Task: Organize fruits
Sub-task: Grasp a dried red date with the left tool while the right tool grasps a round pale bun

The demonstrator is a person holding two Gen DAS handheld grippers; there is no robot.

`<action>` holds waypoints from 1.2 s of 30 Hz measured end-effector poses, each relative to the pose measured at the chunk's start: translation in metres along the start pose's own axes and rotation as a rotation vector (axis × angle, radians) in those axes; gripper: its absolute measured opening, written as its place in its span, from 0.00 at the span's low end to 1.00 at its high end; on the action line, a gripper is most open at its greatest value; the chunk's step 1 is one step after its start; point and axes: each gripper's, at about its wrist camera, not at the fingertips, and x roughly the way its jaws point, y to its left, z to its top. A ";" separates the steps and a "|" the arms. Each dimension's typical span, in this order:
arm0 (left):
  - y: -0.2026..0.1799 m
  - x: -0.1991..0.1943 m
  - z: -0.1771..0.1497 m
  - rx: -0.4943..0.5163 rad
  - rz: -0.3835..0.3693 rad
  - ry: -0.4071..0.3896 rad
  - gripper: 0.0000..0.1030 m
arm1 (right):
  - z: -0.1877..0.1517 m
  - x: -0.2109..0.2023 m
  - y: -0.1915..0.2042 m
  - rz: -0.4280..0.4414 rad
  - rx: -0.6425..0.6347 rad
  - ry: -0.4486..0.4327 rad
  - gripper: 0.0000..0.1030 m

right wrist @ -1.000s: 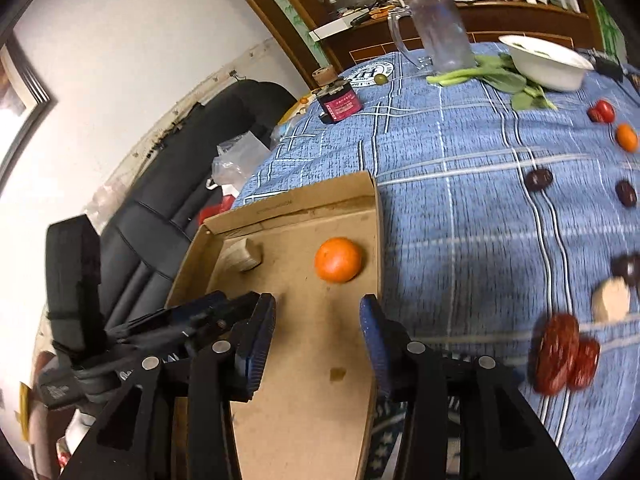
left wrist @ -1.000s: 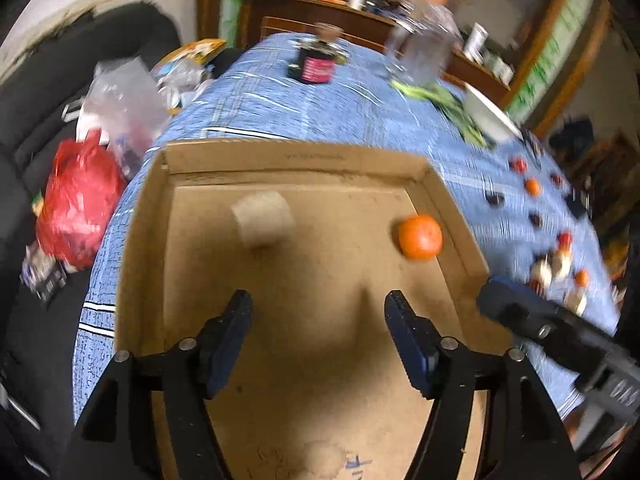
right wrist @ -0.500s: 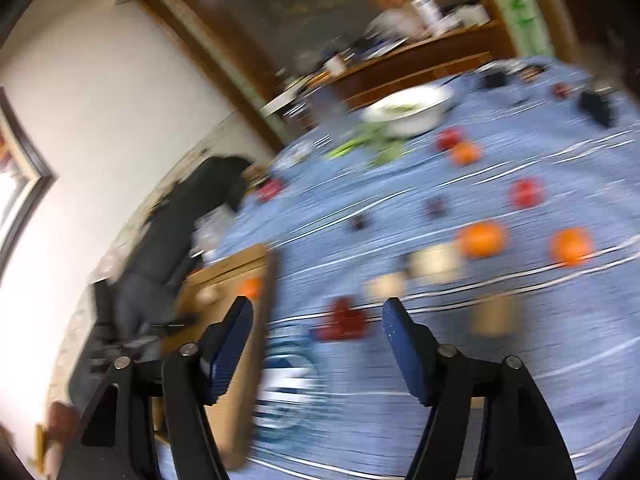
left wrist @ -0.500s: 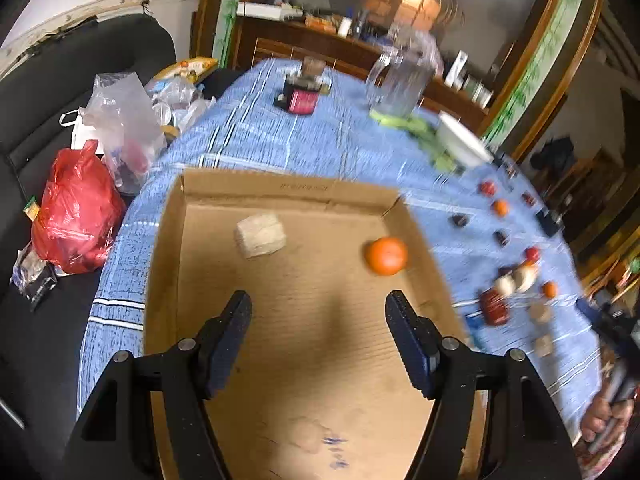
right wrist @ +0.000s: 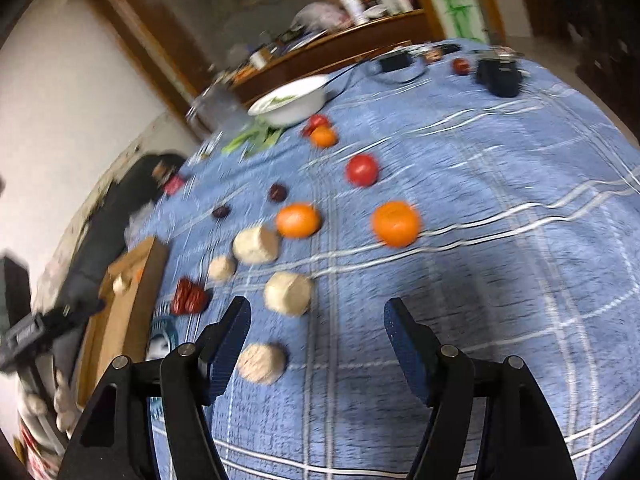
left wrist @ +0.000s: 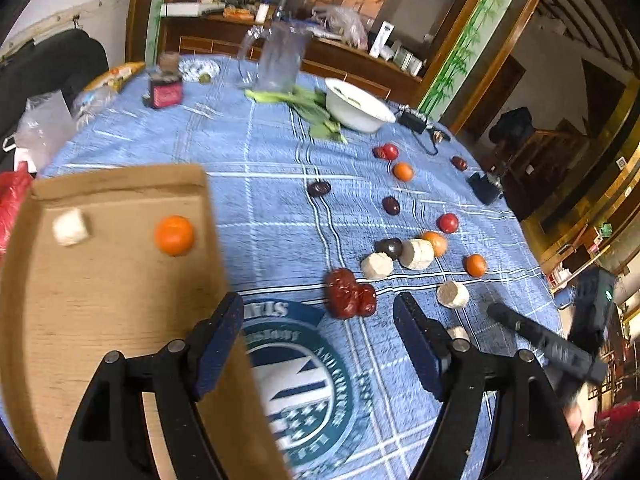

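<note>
A cardboard tray (left wrist: pixel 100 300) lies at the table's left and holds an orange (left wrist: pixel 174 235) and a pale chunk (left wrist: pixel 70 227). My left gripper (left wrist: pixel 320 340) is open and empty over the tray's right edge, near red dates (left wrist: pixel 350 294). More oranges (right wrist: pixel 396 224), pale chunks (right wrist: pixel 288 294), dark dates (left wrist: pixel 319 188) and red fruits (right wrist: pixel 362 170) lie scattered on the blue cloth. My right gripper (right wrist: pixel 316 344) is open and empty above the cloth, with a pale chunk (right wrist: pixel 262 362) beside its left finger. The right gripper also shows in the left wrist view (left wrist: pixel 560 344).
A white bowl (left wrist: pixel 356 106), green leaves (left wrist: pixel 308 104), a glass jug (left wrist: pixel 280 60) and a small jar (left wrist: pixel 165 92) stand at the table's far side. Black devices (right wrist: pixel 500 74) with a cable lie at the far right. A black chair with bags (left wrist: pixel 40 128) is at left.
Both grippers have swung right, away from the tray and toward the scattered fruit. The right gripper now sits low over the pale chunks. Both stay open and empty.
</note>
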 end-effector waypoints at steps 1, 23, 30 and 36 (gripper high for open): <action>-0.002 0.008 0.000 -0.009 0.001 0.010 0.74 | -0.004 0.002 0.005 0.002 -0.019 0.010 0.71; -0.041 0.079 0.000 0.118 0.148 0.123 0.49 | -0.031 0.030 0.046 -0.031 -0.243 0.129 0.52; -0.061 0.077 -0.005 0.212 0.165 0.098 0.23 | -0.031 0.029 0.046 -0.064 -0.255 0.128 0.41; -0.058 0.061 -0.016 0.195 0.141 0.072 0.23 | -0.031 0.025 0.042 -0.058 -0.237 0.121 0.30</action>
